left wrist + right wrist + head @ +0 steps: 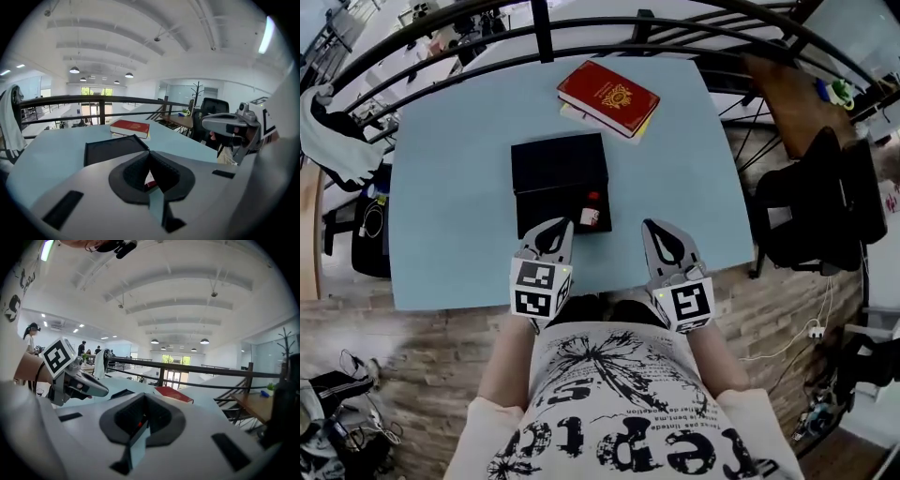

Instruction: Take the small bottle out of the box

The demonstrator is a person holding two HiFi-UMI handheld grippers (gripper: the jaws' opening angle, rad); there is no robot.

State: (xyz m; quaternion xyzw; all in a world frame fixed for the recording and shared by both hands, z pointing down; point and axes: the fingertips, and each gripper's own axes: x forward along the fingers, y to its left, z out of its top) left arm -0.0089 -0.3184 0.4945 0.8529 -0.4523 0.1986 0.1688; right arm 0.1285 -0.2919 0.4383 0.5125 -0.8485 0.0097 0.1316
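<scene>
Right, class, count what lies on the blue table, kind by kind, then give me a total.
Books: 2, a red book lying on a yellow book
Boxes: 1, the black box, open
Bottles: 1, the small bottle with a red cap, in the box
Total: 4

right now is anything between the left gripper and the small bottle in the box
Nothing visible does. The small bottle sits uncovered at the near right of the open black box. The left gripper, jaws shut, is at the box's near edge, just left of the bottle; only the box rim lies between.
</scene>
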